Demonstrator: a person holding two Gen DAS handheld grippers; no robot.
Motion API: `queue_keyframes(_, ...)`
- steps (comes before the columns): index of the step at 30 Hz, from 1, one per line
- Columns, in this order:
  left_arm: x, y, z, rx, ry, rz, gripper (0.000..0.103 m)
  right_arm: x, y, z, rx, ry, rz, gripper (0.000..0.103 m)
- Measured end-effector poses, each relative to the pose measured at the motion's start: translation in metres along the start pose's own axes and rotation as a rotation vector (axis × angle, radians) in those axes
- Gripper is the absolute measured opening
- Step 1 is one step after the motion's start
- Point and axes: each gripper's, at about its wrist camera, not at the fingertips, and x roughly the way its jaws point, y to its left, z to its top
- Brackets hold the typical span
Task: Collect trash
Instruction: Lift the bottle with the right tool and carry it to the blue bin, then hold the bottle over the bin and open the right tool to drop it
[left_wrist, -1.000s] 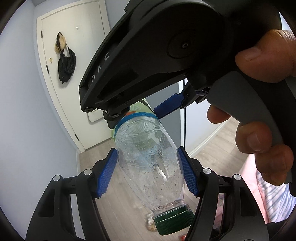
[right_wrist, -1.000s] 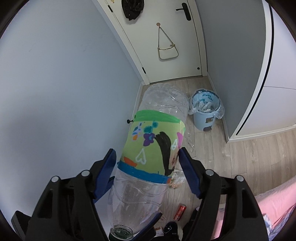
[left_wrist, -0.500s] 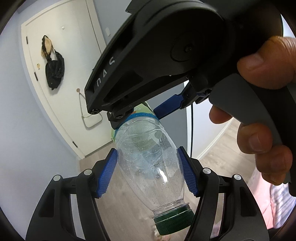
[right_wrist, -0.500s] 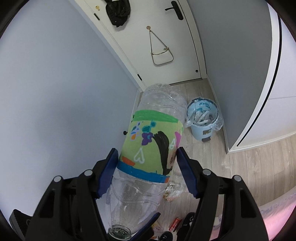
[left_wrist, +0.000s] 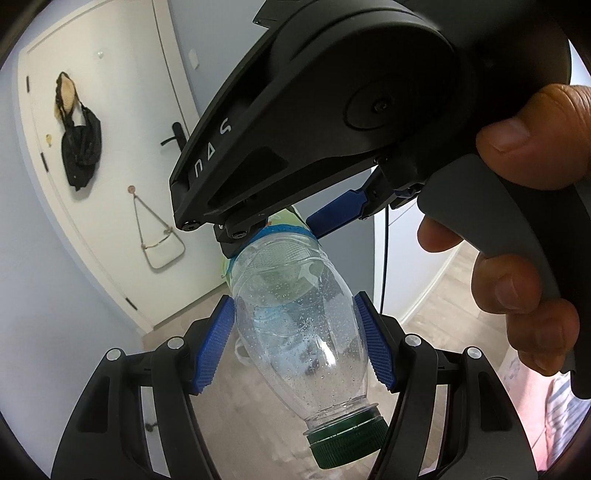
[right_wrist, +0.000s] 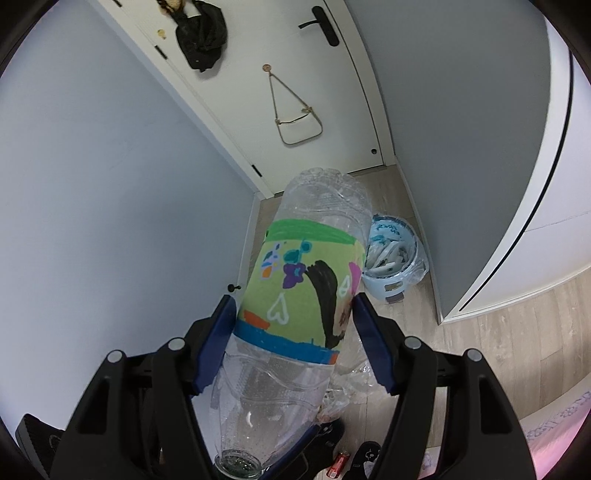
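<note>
A clear plastic bottle with a green cap and a painted green label is held in the air by both grippers. My left gripper is shut on its clear shoulder near the cap. My right gripper is shut on the labelled middle, base pointing away. The right gripper body and the hand on it fill the upper right of the left wrist view. A light blue trash bin lined with a bag stands on the floor beyond the bottle base.
A white door with a black bag and a small purse hung on it lies ahead. Crumpled clear plastic and a red can lie on the wood floor. Grey walls close in on both sides.
Both grippers with the bottle have risen and tilted up. The door now shows more and the bin sits closer behind the bottle base. The grips are unchanged.
</note>
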Motion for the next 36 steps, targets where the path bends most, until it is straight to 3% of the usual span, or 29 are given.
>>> queue_keyframes(12,0.055,0.04,-0.032,0.018,0.008,-0.101,0.064,0.08,-0.004,0.04,0.058,0.002,-0.071,0.063)
queue_keyframes(19,0.115,0.047,-0.054,0.025,0.089,-0.153,0.064,0.149,-0.041,0.054,0.115,0.06,-0.07,0.063)
queue_keyframes(28,0.255,0.036,-0.093,-0.048,0.231,-0.133,0.064,0.292,-0.123,0.083,0.113,0.189,-0.01,0.063)
queue_keyframes(36,0.406,0.018,-0.166,-0.13,0.341,-0.119,0.064,0.444,-0.199,0.085,0.064,0.28,-0.014,0.063)
